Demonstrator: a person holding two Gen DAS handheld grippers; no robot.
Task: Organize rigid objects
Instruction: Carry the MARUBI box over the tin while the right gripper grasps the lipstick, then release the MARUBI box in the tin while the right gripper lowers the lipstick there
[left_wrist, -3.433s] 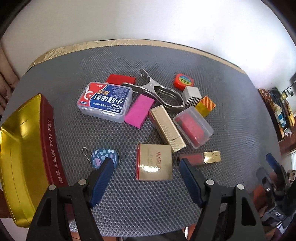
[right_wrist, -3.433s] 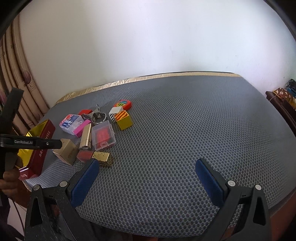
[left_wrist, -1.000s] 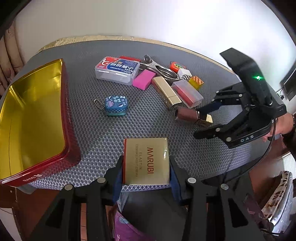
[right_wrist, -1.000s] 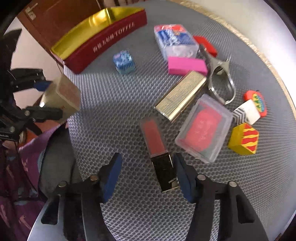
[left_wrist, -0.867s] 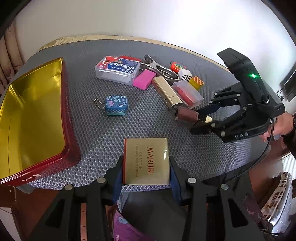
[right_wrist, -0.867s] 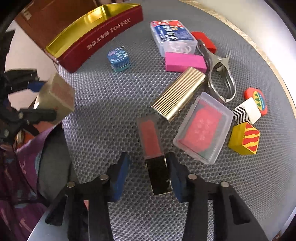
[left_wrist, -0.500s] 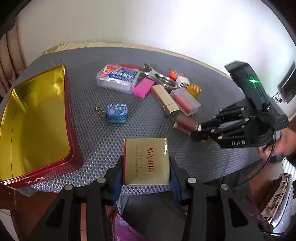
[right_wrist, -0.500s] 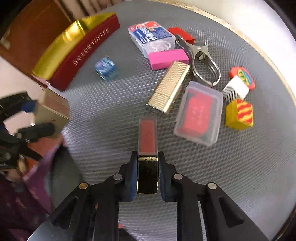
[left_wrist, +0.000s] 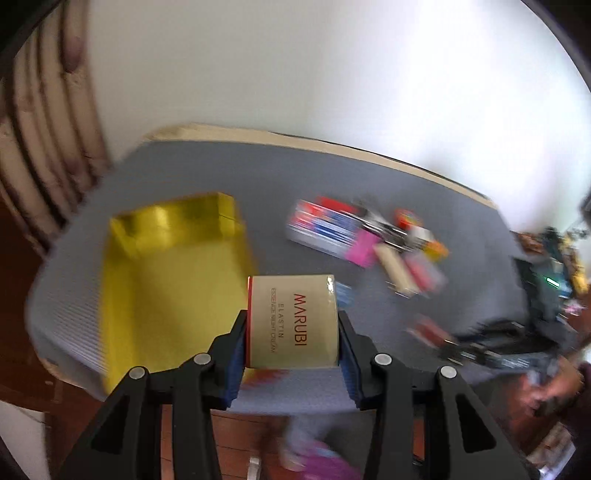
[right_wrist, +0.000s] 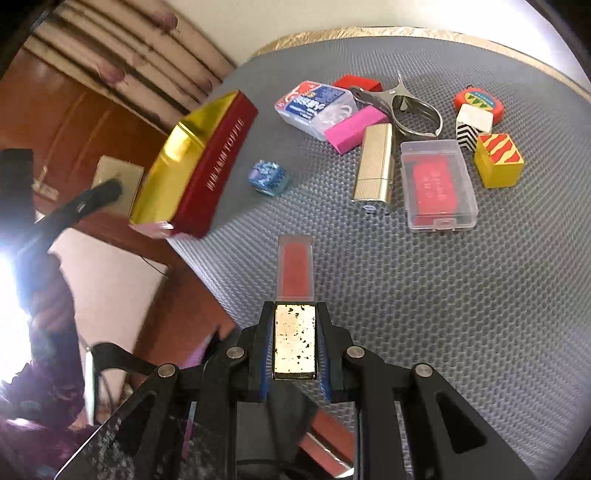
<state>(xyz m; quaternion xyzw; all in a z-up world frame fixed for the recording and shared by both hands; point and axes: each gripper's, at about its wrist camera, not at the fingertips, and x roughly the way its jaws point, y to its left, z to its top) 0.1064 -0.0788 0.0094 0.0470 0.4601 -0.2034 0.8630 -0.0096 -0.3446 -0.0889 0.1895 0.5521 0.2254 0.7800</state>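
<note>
The left tool (left_wrist: 292, 334) is clamped on the gold MARUBI box (left_wrist: 292, 322), a blue pad pressed to each side, and holds it in the air just beside the near right corner of the open red tin (right_wrist: 207, 162), whose gold inside (left_wrist: 173, 288) faces up near the bench's edge. The right tool (right_wrist: 294, 341) is closed on the gold cap of a lip gloss tube (right_wrist: 295, 271), its clear red body pointing forward above the grey mat (right_wrist: 480, 302), nearer the camera than the tin. On the mat beside the tin's long red wall sits a small blue patterned tin (right_wrist: 269, 178). Farther from the tin lie a ribbed gold case (right_wrist: 375, 162), a clear plastic box with a red insert (right_wrist: 437, 184), a pink block (right_wrist: 356, 127), a floss pick box (right_wrist: 317, 105), a metal clip (right_wrist: 402, 105), a yellow and red cube (right_wrist: 498, 160) and a zigzag cube (right_wrist: 472, 123). The left wrist view is blurred.
</note>
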